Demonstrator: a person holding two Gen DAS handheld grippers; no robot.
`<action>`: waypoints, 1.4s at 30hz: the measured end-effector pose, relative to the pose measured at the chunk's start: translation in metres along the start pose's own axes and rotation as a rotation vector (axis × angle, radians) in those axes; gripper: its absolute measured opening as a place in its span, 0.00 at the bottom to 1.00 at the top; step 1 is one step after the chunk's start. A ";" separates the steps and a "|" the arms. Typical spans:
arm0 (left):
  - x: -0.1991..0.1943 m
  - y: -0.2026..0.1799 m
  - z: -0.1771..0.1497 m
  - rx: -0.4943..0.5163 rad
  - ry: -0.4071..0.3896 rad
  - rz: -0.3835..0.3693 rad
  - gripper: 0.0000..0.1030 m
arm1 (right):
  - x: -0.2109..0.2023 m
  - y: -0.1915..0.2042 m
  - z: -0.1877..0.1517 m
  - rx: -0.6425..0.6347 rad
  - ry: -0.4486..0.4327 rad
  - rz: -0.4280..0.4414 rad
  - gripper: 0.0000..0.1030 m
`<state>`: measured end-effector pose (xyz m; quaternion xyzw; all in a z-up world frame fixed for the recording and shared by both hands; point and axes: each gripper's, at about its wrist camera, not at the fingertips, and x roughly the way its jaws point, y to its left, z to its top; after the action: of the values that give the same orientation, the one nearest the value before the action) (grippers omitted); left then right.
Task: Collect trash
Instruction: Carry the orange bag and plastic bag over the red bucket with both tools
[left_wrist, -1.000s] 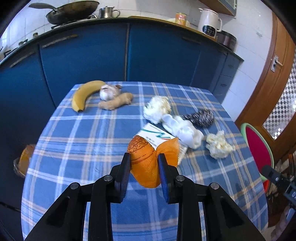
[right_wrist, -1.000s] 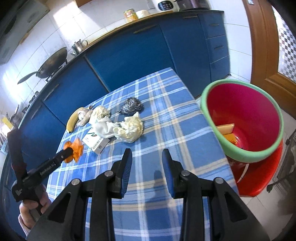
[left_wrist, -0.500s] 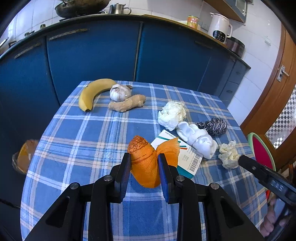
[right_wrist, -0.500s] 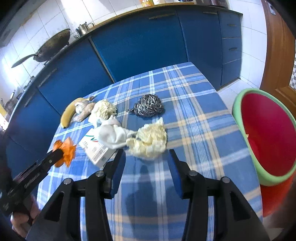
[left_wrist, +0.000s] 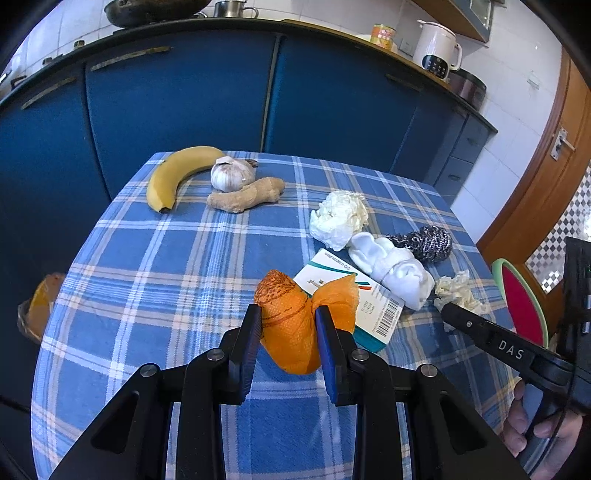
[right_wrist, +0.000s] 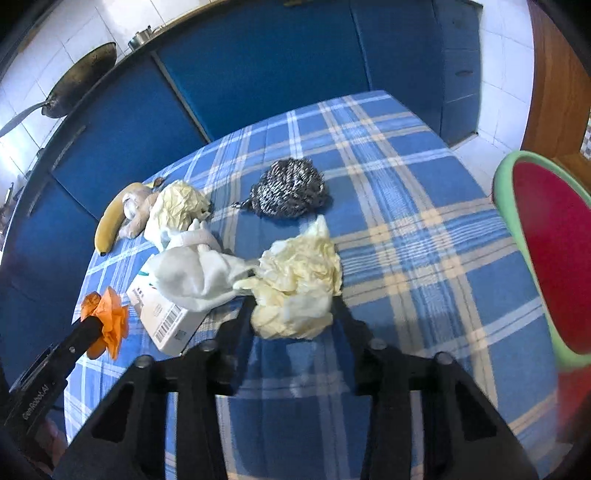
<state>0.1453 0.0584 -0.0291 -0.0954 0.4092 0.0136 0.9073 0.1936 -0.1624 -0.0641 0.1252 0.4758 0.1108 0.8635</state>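
Left gripper (left_wrist: 288, 332): clamping the crumpled orange mesh net (left_wrist: 295, 325), lifted above the blue plaid tabletop (left_wrist: 166, 280).
Right gripper (right_wrist: 293, 314): spread wide, flanking the crumpled pale-yellow plastic wad (right_wrist: 299, 284); contact unclear.
Ahead of right gripper: grey steel-wool scourer (right_wrist: 288, 194), bare cloth beyond.
Right edge: red basin with green rim (right_wrist: 509, 206) sitting past the tabletop.
Left of wad: white cloth (right_wrist: 192, 273) lying over the white barcoded box (right_wrist: 166, 317).

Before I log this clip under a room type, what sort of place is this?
Most likely a home kitchen. A wok and a white electric kettle stand on a counter over blue cabinets, and a banana lies on the table's checked cloth.
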 end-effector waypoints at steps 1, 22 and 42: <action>-0.001 -0.001 0.000 0.001 0.000 -0.001 0.29 | -0.003 -0.002 -0.001 0.004 -0.002 0.010 0.32; -0.037 -0.063 0.005 0.110 -0.027 -0.120 0.29 | -0.096 -0.040 -0.028 0.021 -0.128 0.029 0.30; -0.017 -0.216 0.016 0.344 0.010 -0.292 0.30 | -0.168 -0.144 -0.027 0.147 -0.247 -0.110 0.30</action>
<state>0.1679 -0.1499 0.0285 0.0026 0.3917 -0.1882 0.9007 0.0932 -0.3476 0.0084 0.1744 0.3787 0.0119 0.9089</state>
